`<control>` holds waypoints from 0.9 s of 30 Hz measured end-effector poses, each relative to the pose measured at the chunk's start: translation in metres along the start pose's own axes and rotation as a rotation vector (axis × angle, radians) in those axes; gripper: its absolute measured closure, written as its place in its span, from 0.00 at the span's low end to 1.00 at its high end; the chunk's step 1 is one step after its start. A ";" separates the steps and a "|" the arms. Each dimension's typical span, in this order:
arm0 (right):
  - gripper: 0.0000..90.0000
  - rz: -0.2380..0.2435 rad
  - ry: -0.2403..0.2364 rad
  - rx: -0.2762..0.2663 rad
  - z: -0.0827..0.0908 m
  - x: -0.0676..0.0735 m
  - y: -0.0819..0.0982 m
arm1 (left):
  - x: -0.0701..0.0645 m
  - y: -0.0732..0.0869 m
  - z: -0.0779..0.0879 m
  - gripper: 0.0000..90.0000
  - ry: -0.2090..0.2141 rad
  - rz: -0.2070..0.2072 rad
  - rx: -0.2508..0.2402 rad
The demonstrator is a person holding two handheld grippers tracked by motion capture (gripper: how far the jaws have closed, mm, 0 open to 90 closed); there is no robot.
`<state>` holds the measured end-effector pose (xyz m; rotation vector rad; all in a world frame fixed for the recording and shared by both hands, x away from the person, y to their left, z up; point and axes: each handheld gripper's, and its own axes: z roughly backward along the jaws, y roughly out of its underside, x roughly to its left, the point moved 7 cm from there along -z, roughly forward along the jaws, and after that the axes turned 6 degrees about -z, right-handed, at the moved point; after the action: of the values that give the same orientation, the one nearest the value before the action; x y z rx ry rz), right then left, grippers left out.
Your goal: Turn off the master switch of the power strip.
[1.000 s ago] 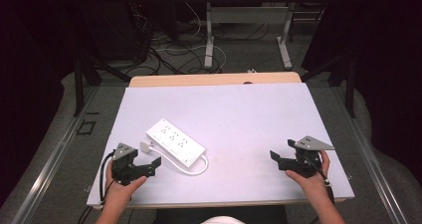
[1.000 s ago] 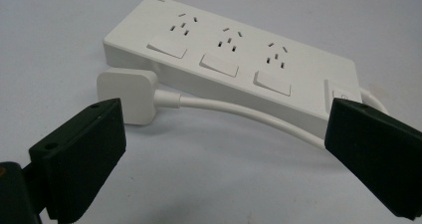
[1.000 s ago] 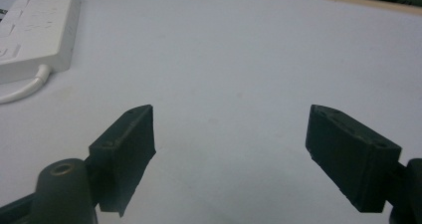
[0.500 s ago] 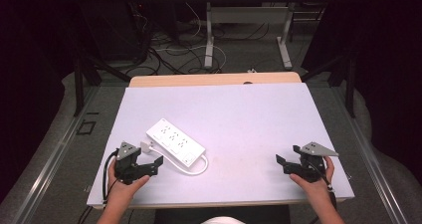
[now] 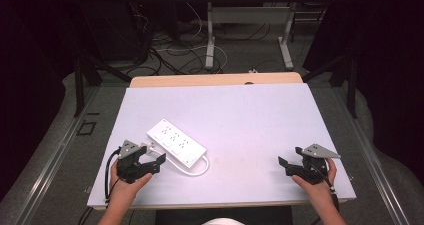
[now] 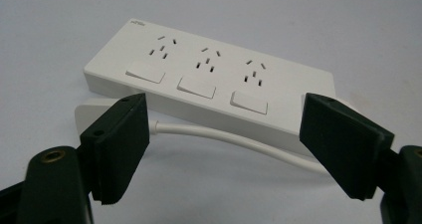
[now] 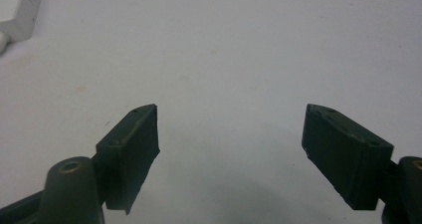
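Since a moment ago the left hand-held gripper (image 5: pixel 150 162) has been closing a little beside the white power strip (image 5: pixel 176 144) on the desk (image 5: pixel 250 120), its own view shows spread jaws near the cord (image 6: pixel 224 137), so aim carefully, while the right hand-held gripper (image 7: pixel 231 149) waits spread.

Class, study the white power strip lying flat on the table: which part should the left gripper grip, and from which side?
Probably across the power strip's narrow width near the end closest to the left gripper, coming from above: it lies flat, and its long parallel sides suit the open jaws.
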<state>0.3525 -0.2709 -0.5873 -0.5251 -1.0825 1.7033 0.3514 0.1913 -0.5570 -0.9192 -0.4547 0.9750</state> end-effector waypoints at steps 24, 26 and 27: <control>0.24 0.001 -0.012 0.002 -0.003 0.007 0.001 | 0.002 -0.032 0.006 0.32 0.009 0.019 0.004; 0.24 0.003 -0.013 0.002 -0.003 0.007 0.001 | 0.002 -0.033 0.006 0.34 0.006 0.014 0.012; 0.24 0.006 -0.013 0.001 -0.003 0.007 0.002 | 0.002 -0.034 0.005 0.35 0.004 0.012 0.011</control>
<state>0.3513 -0.2631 -0.5891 -0.5172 -1.0908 1.7143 0.3663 0.1874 -0.5258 -0.9151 -0.4402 0.9855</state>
